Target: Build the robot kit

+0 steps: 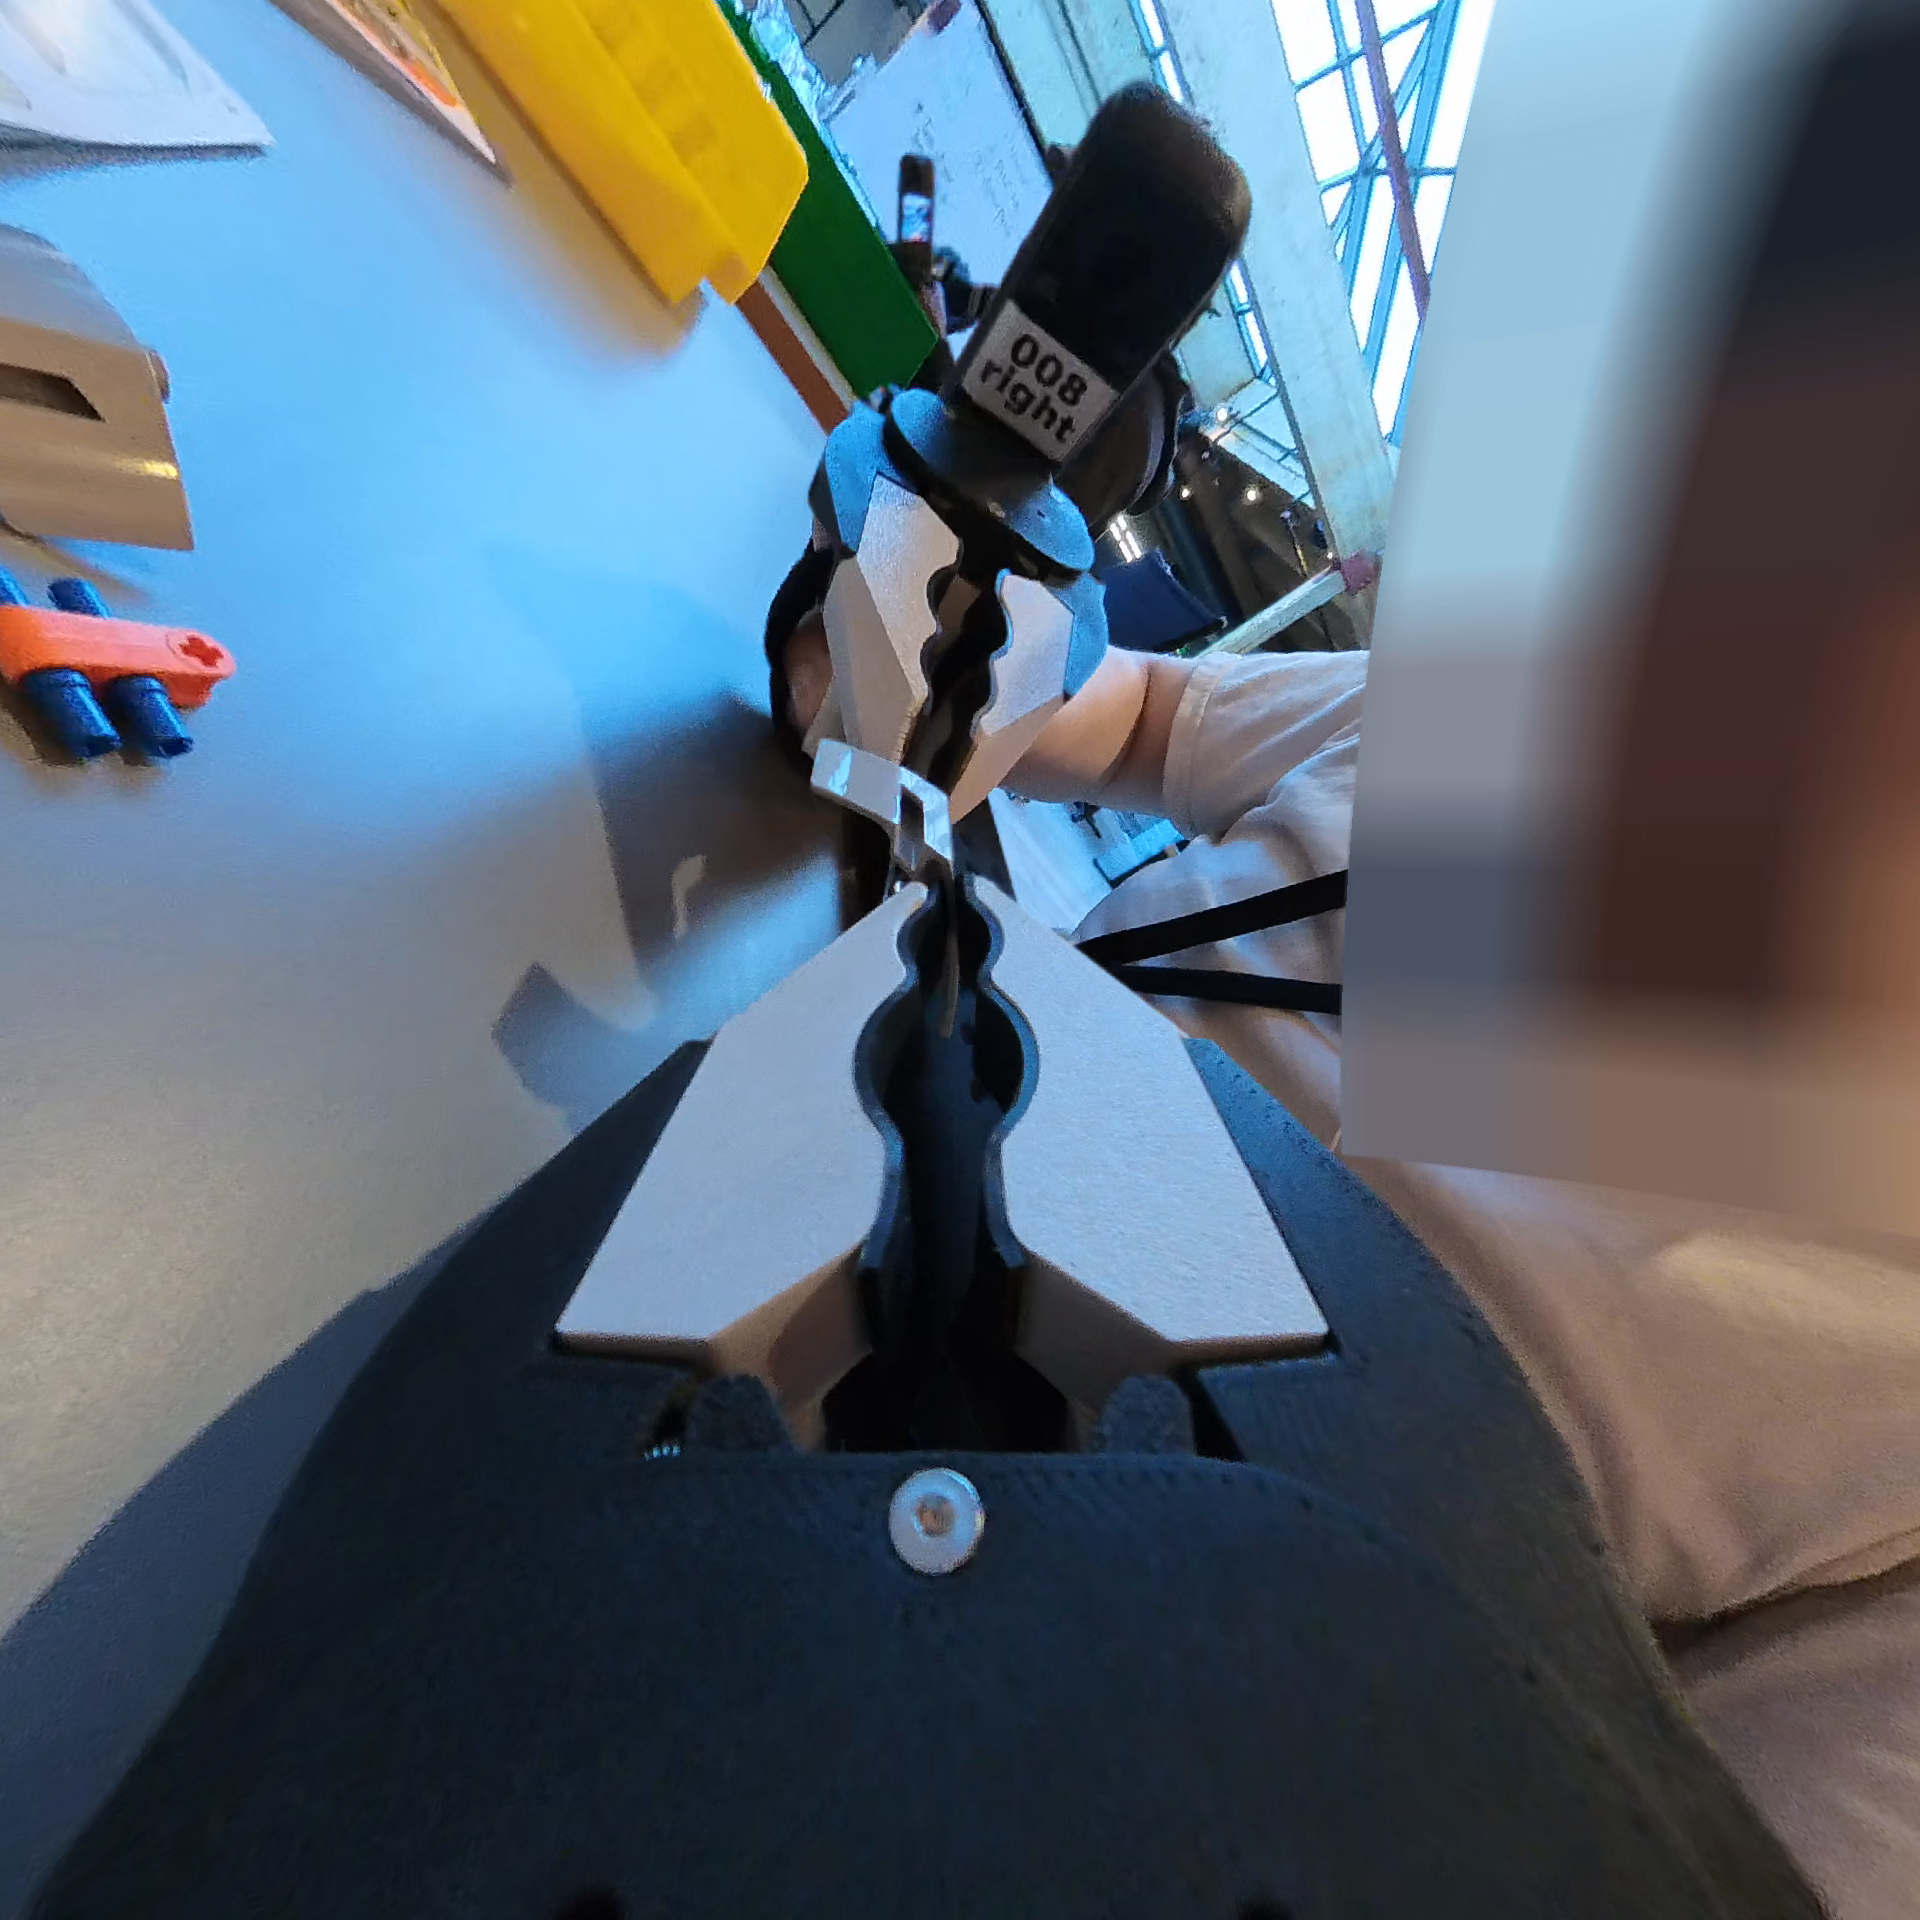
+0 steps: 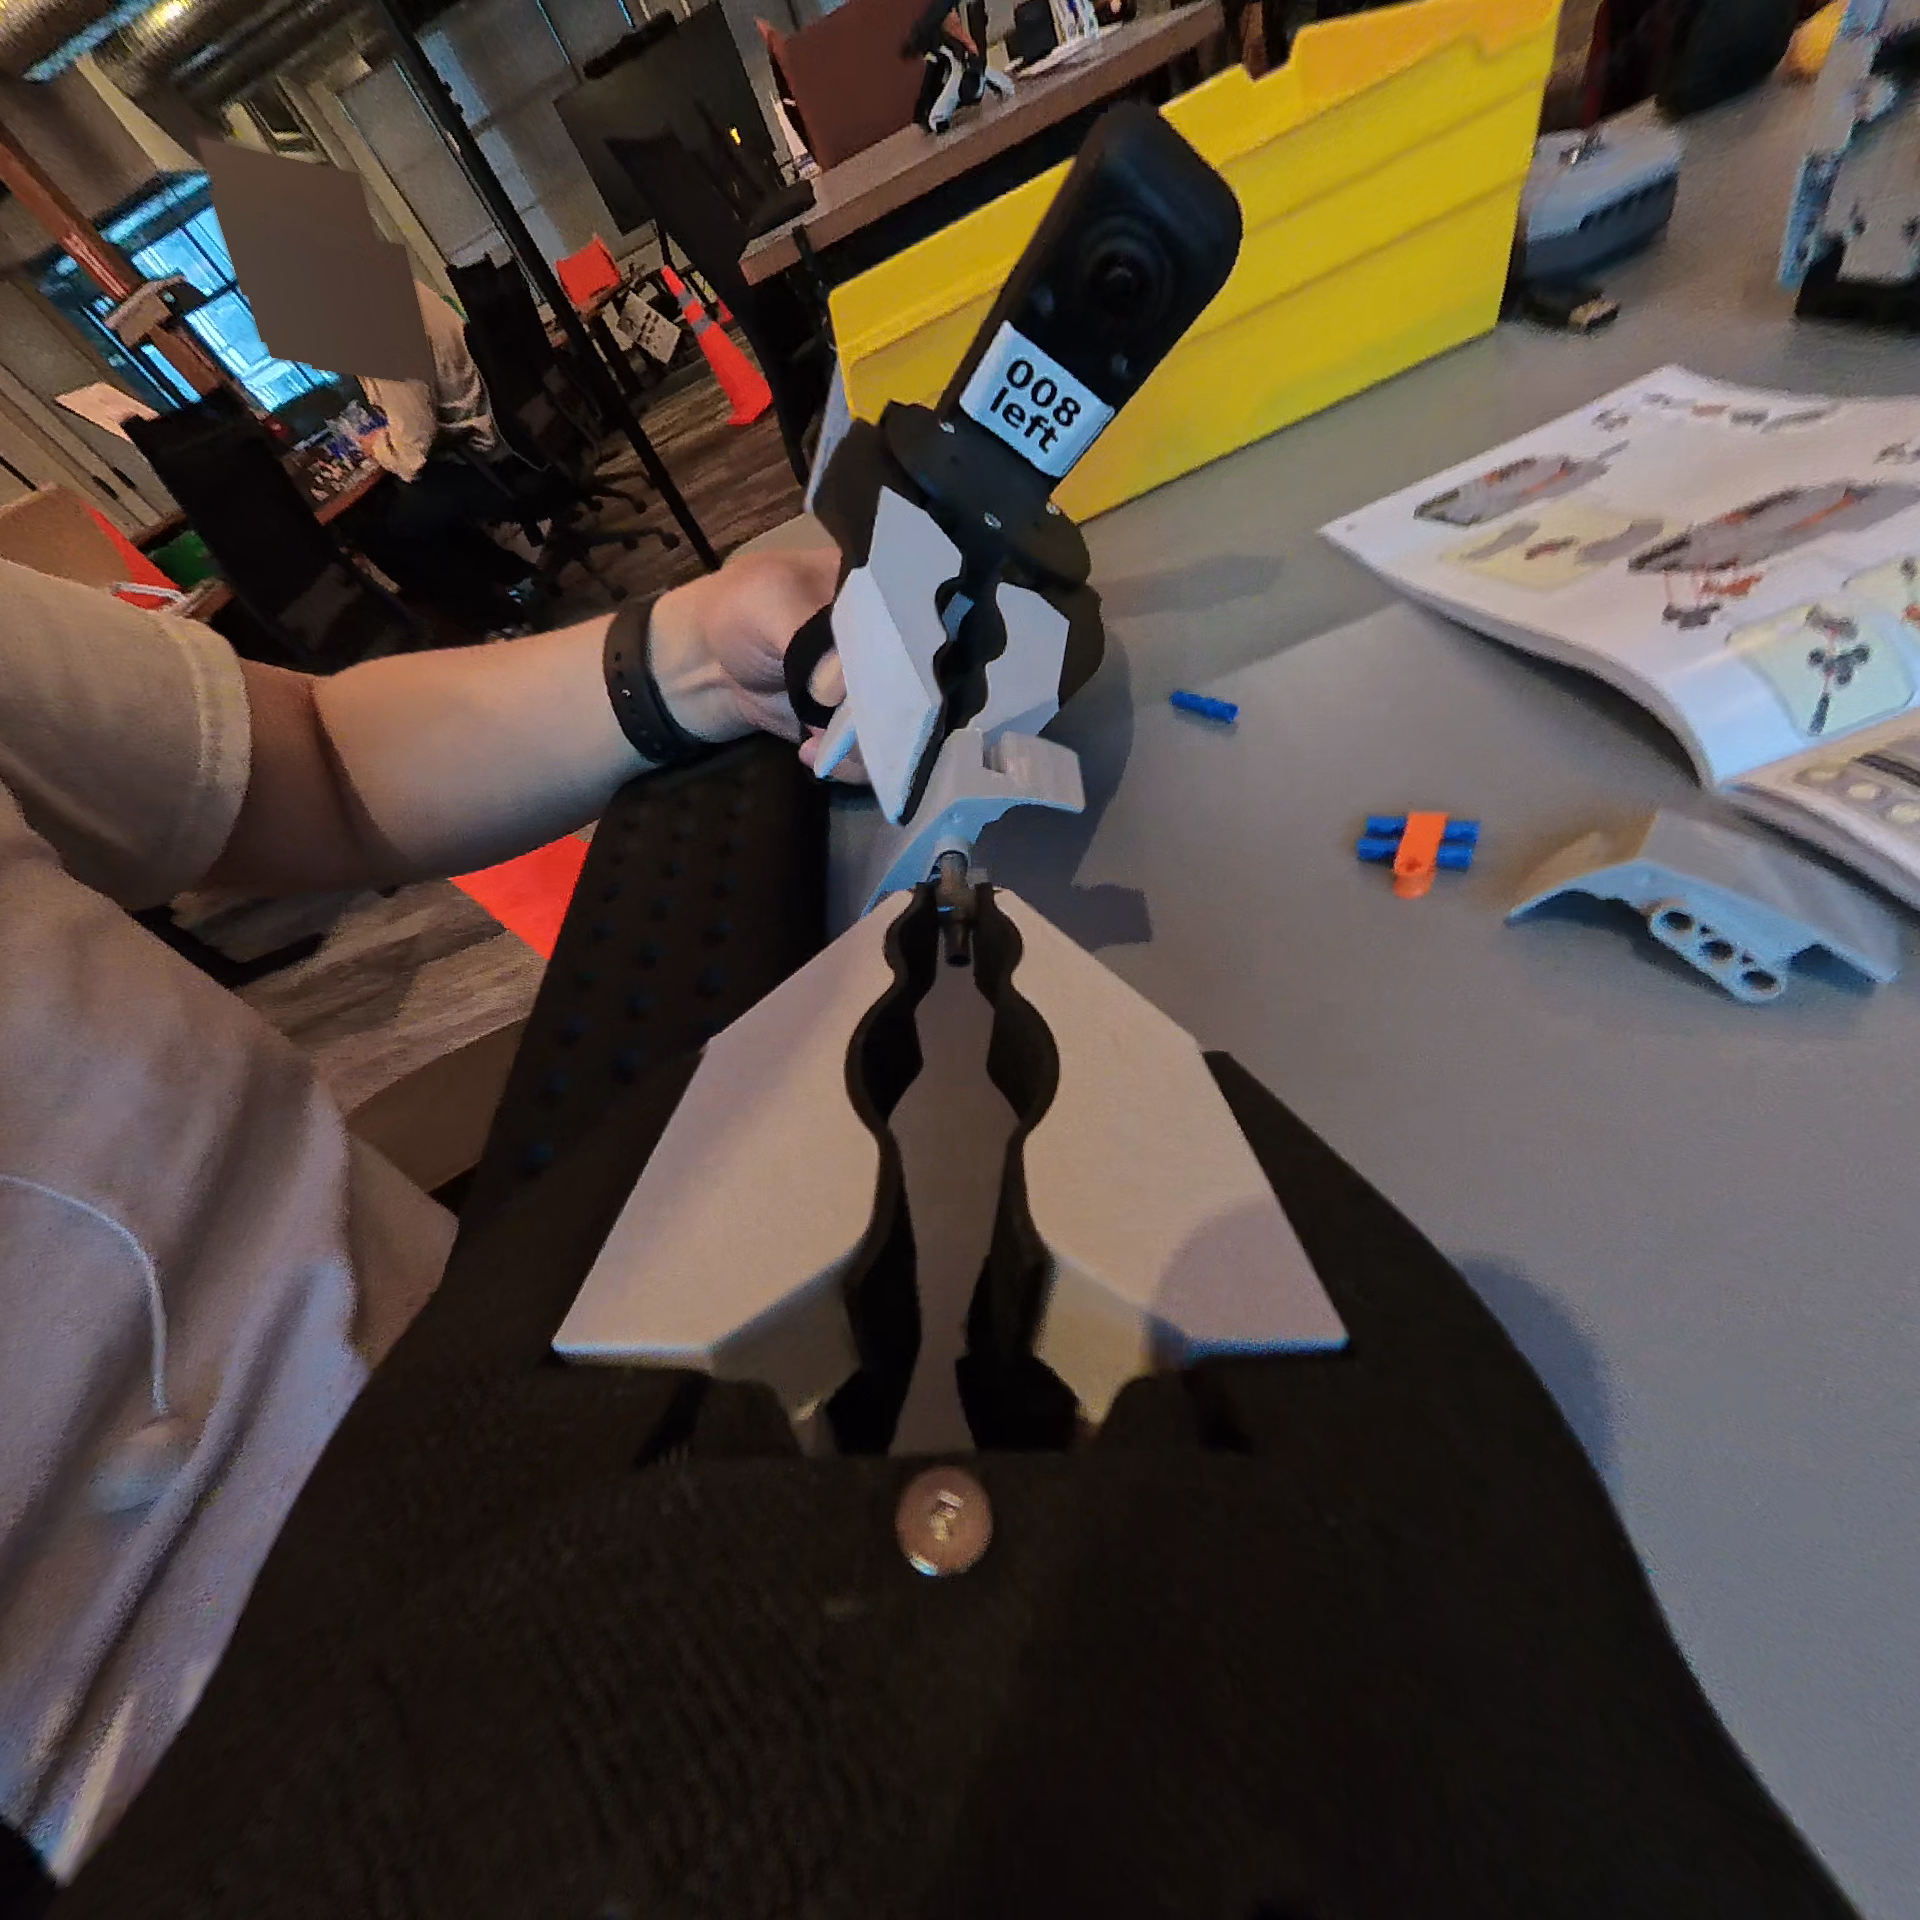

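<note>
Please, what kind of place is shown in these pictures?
Probably a shared workshop or office. A grey table carries an open building-instruction booklet, plastic building pieces and a yellow bin; more desks stand behind.

1. Left gripper [image 1: 940, 904]: black body, pale grey fingers [image 1: 790, 1122], tips closed on the lower end of a small grey plastic part [image 1: 891, 805].
2. Right gripper [image 1: 935, 748]: opposite, pointing back toward the camera, tips meeting the same part from above; a white label sits on its black camera housing.
3. Person's hand [image 1: 805, 675] behind the right gripper; beige sleeve [image 1: 1247, 727] beyond.
4. Grey table [image 1: 416, 520], tilted in view.
5. Orange-and-blue pin assembly [image 1: 104, 675], on the table, far left.
6. Grey curved panel [image 1: 83, 426], above the pins.
7. Yellow bin [image 1: 644, 125], with a green bin [image 1: 842, 281] beside it.
</note>
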